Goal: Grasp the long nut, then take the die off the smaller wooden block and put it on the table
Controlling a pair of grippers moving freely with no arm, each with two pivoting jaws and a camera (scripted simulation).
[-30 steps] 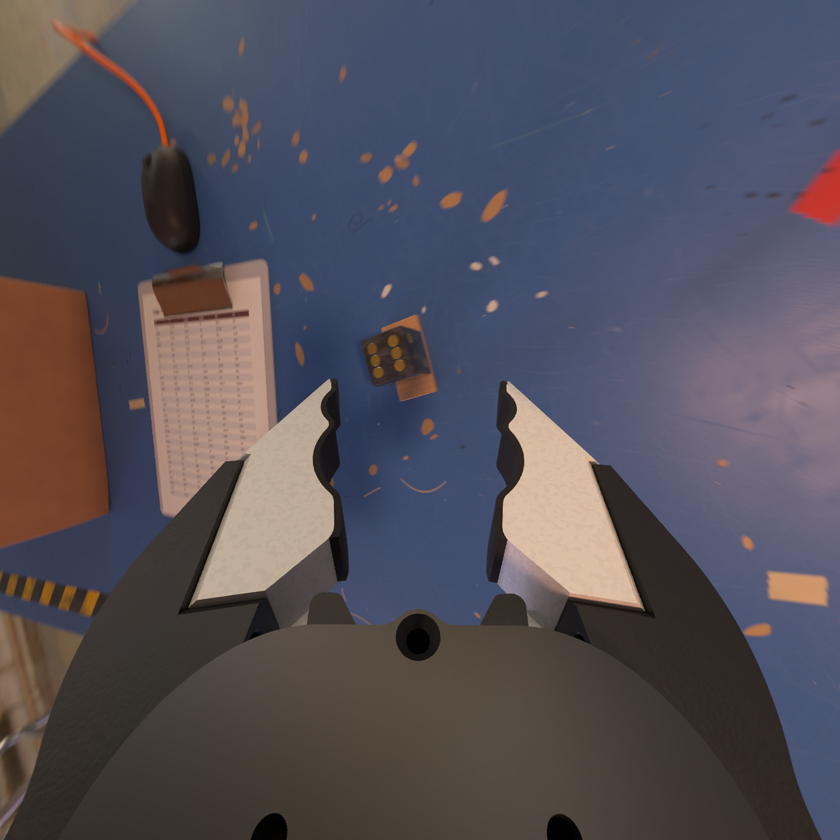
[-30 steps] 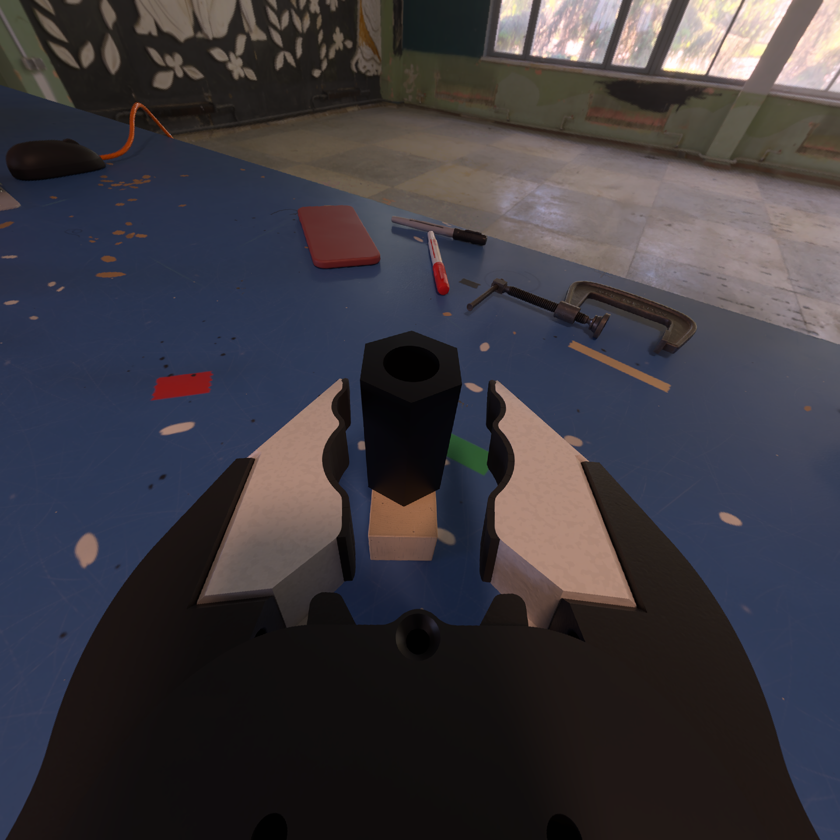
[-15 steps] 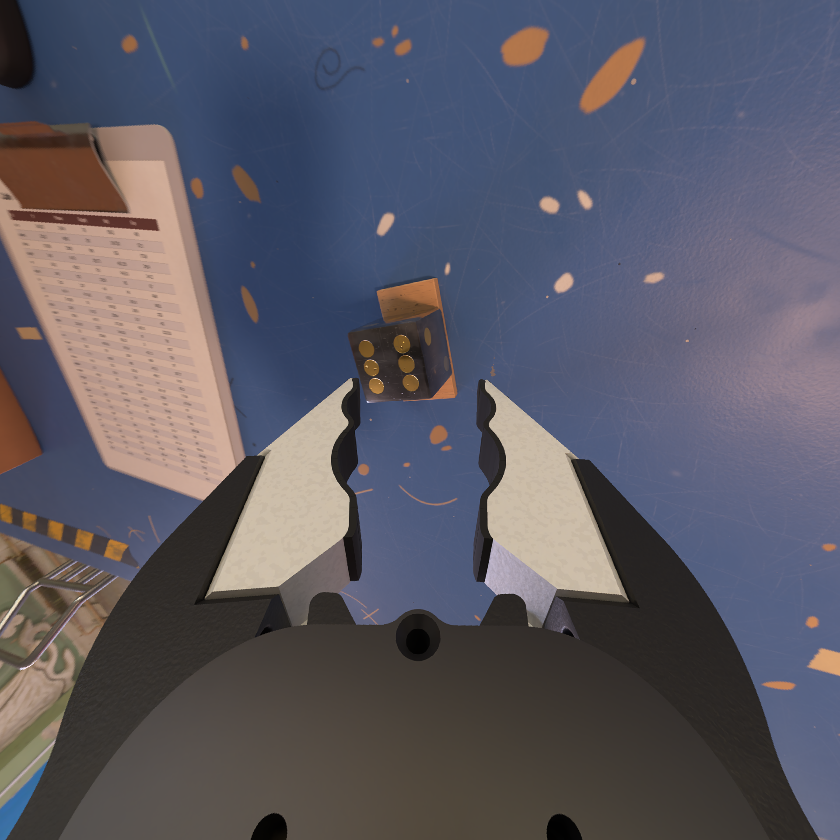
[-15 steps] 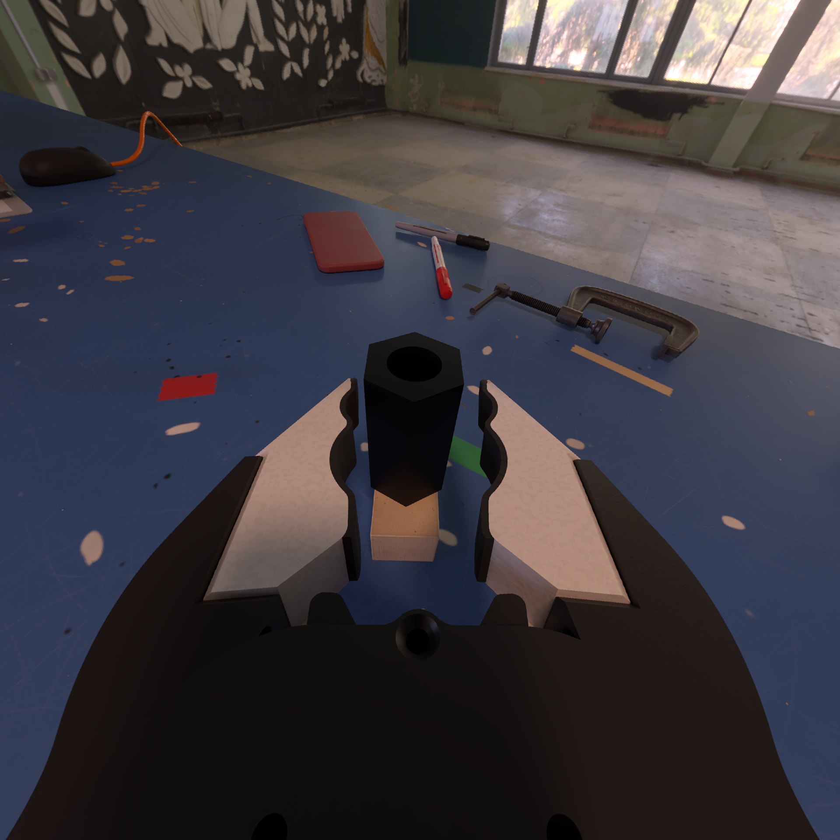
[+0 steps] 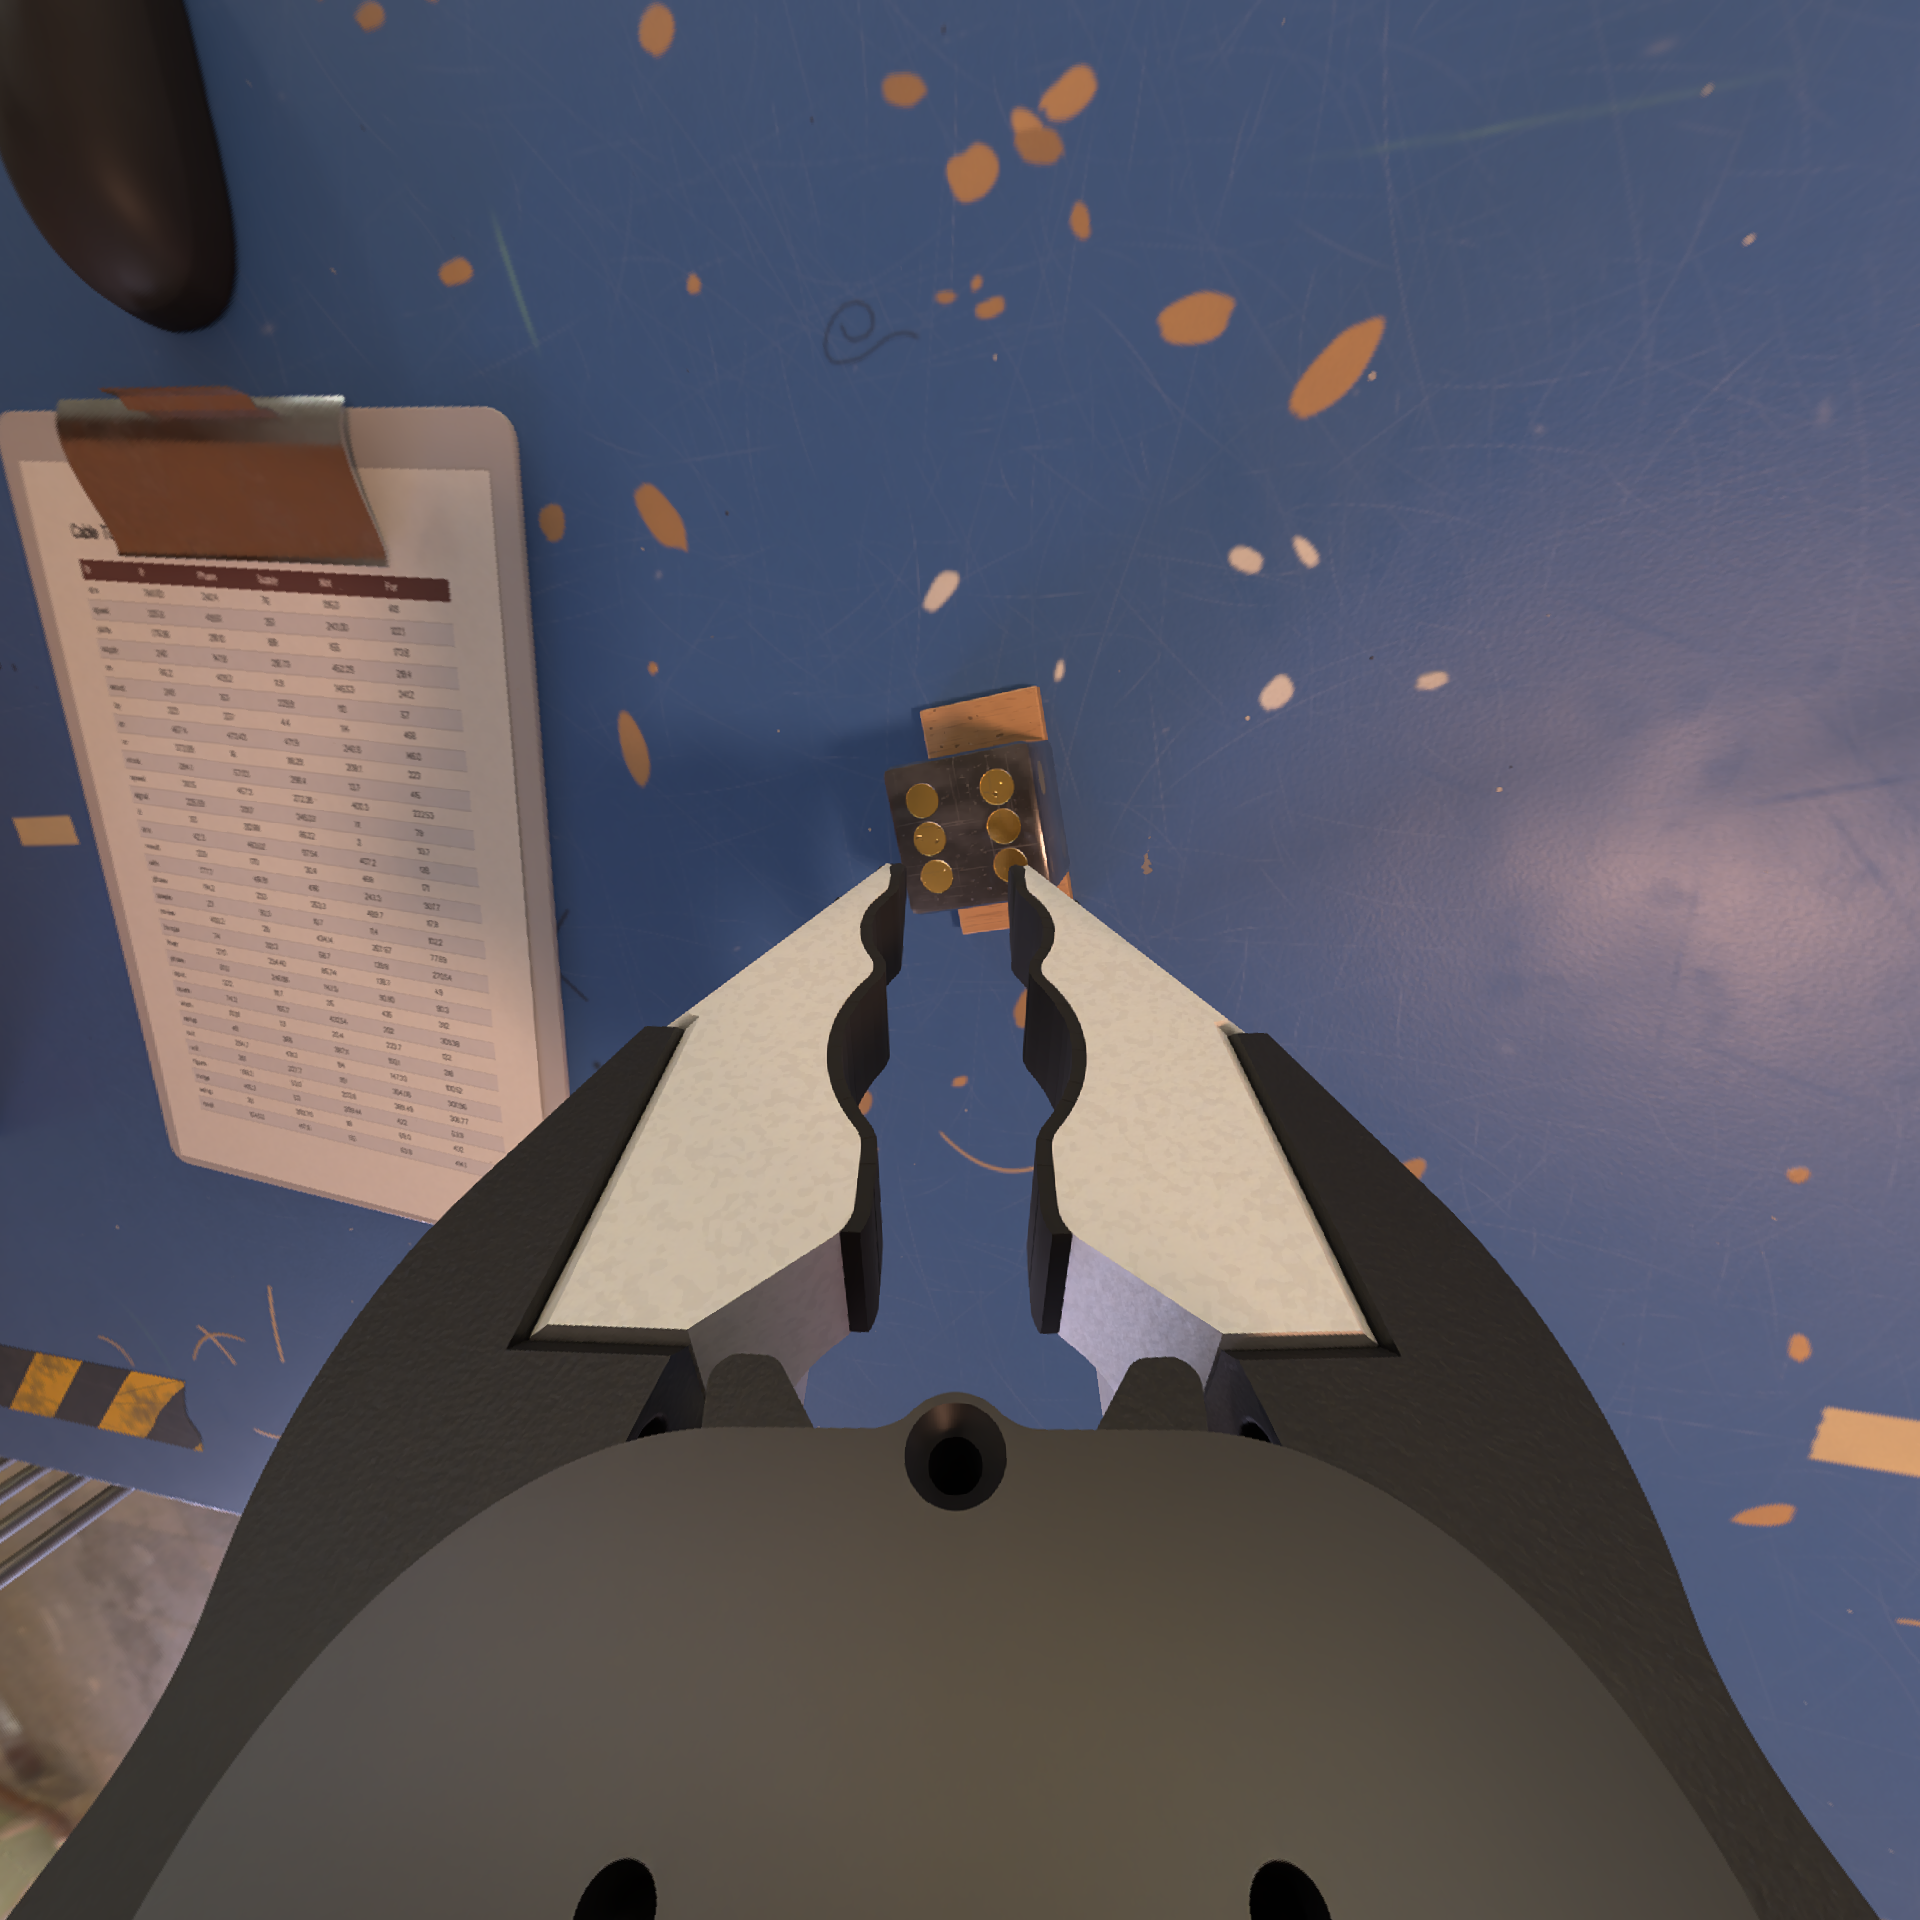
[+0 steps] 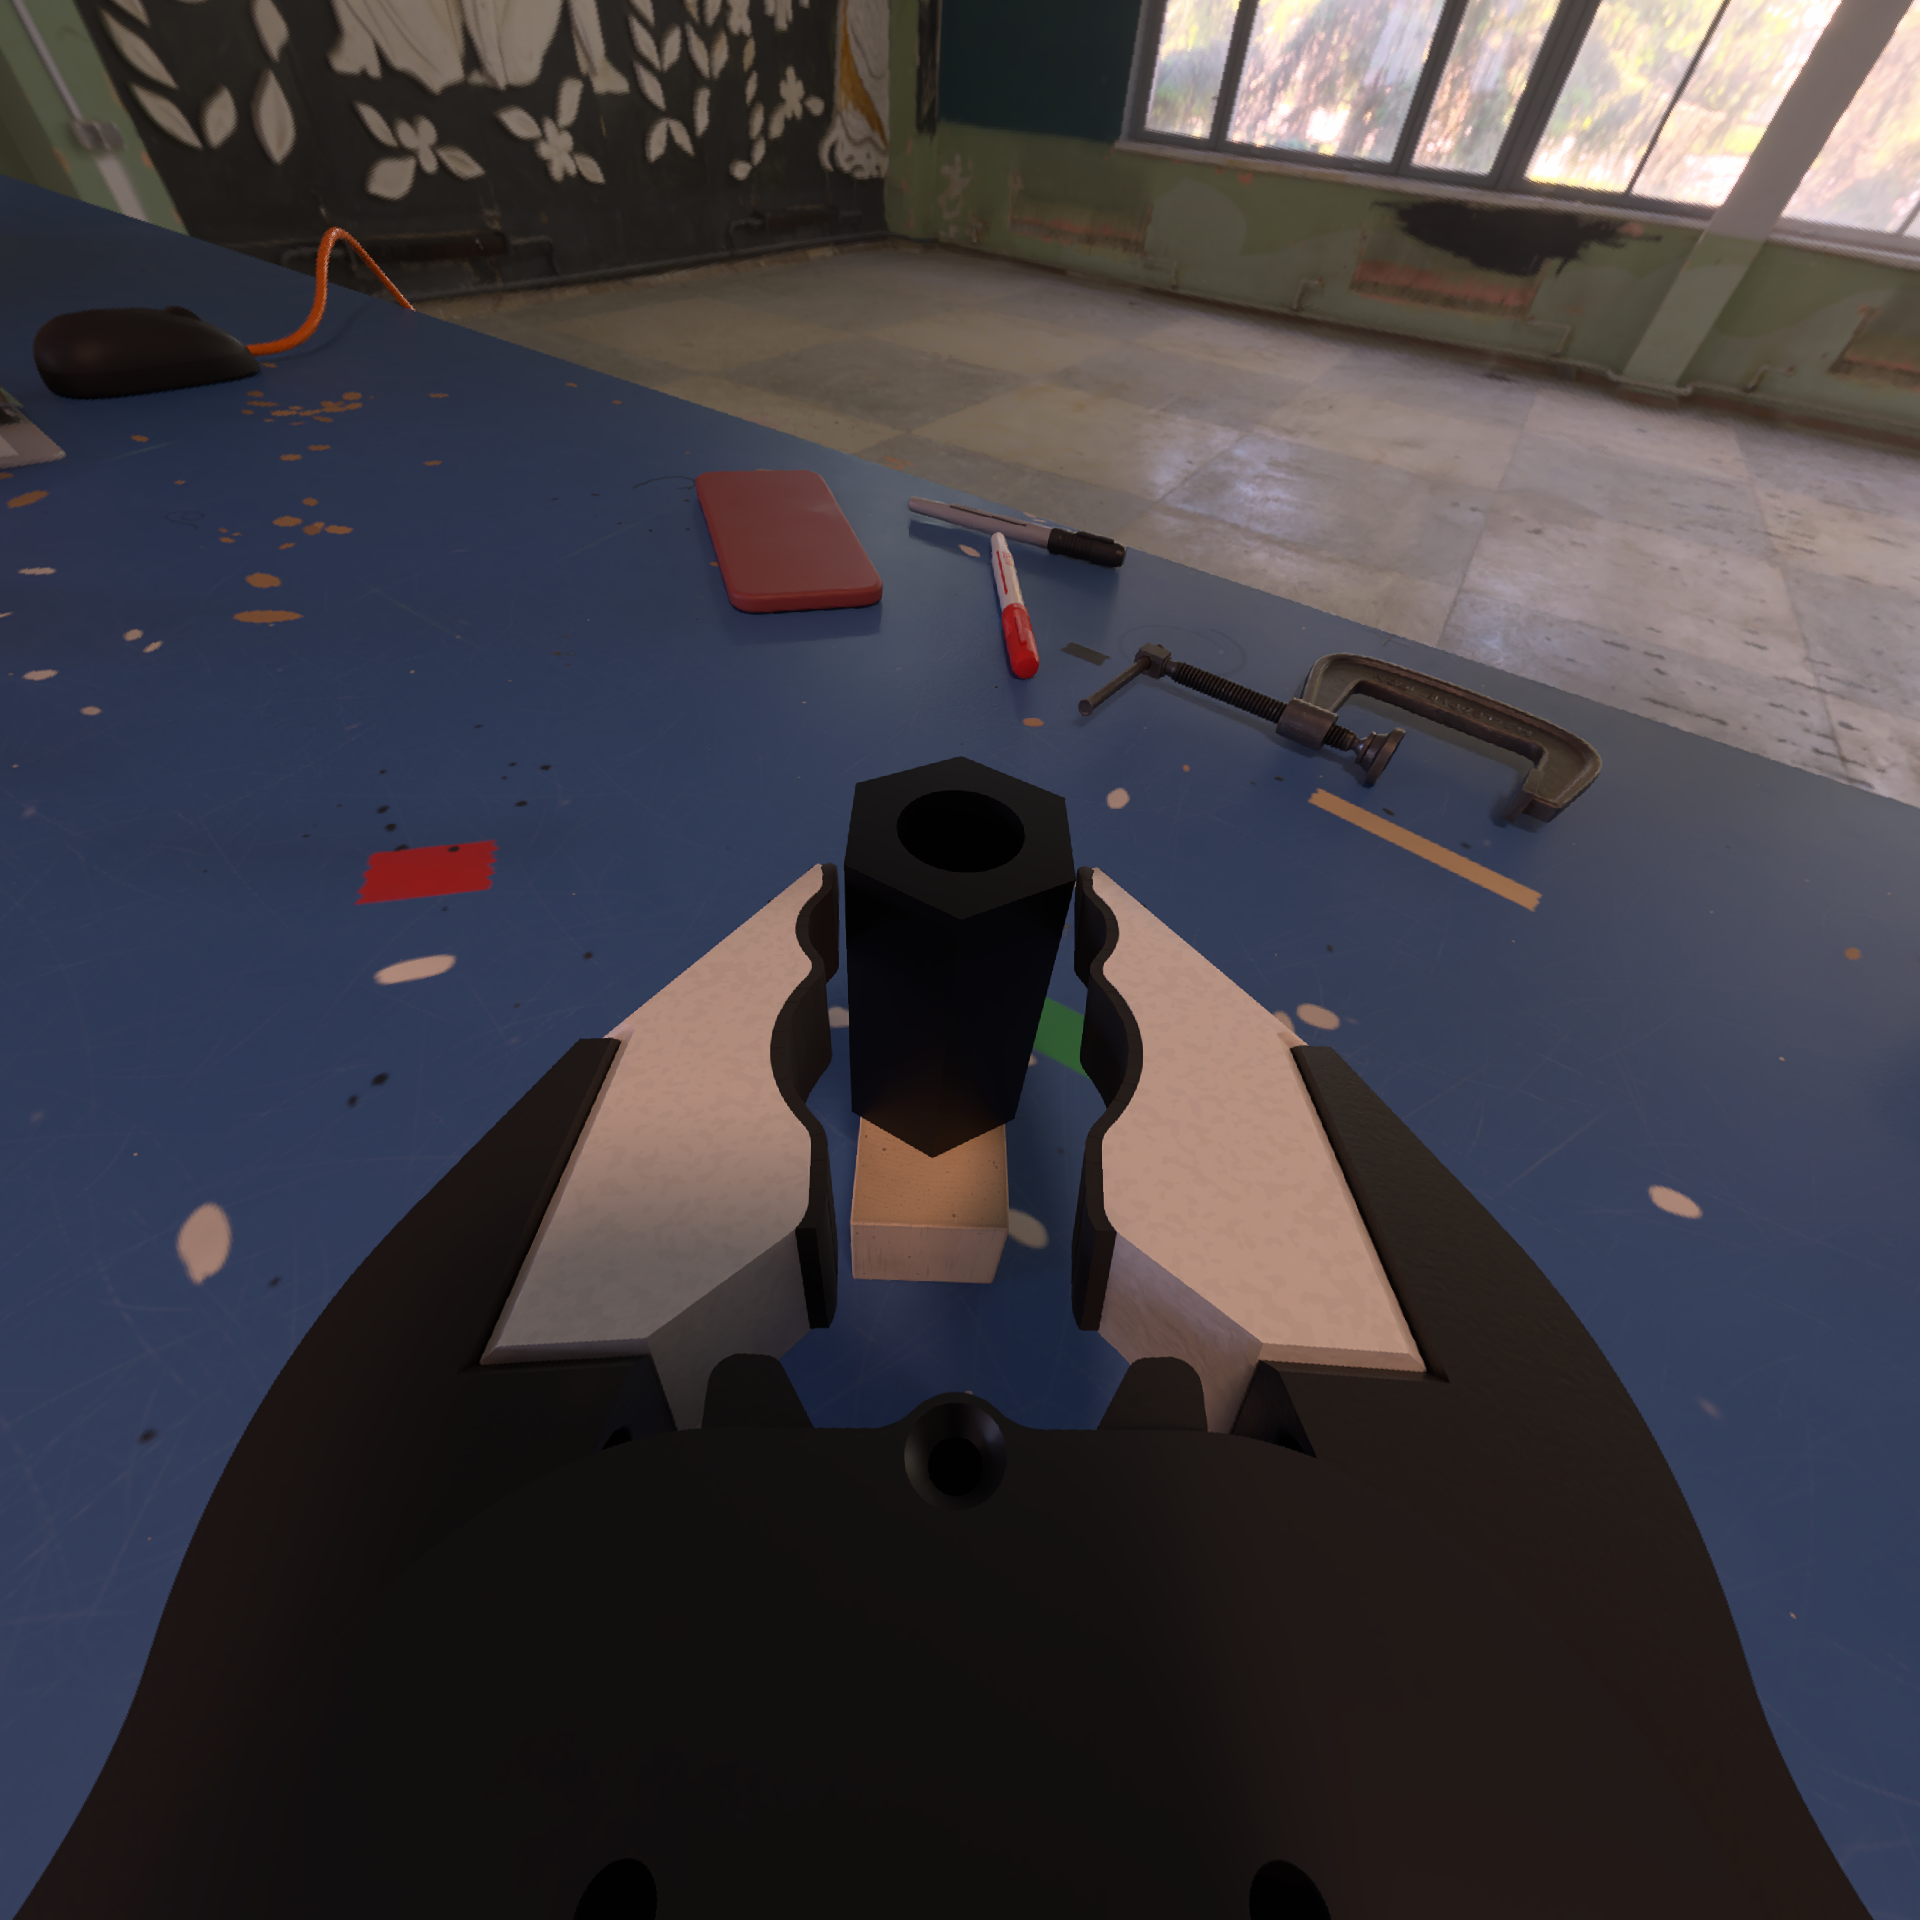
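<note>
In the left wrist view a dark die (image 5: 961,831) with gold pips sits on the smaller wooden block (image 5: 982,715) on the blue table (image 5: 1455,727). My left gripper (image 5: 956,878) looks down from above it, jaws narrowed but open, with the tips over the die's near edge. In the right wrist view the black hexagonal long nut (image 6: 956,966) stands upright on a pale wooden block (image 6: 928,1221). My right gripper (image 6: 954,883) is shut on the nut, its fingertips (image 6: 821,914) against the two sides.
A clipboard (image 5: 281,790), a black mouse (image 5: 114,156) and striped tape (image 5: 94,1392) at the table edge lie left of the die. Beyond the nut are a red case (image 6: 787,540), two markers (image 6: 1013,618) and a C-clamp (image 6: 1434,727).
My left gripper has come down closer over the die and narrowed its jaws. My right gripper's jaws have closed in from either side onto the nut.
</note>
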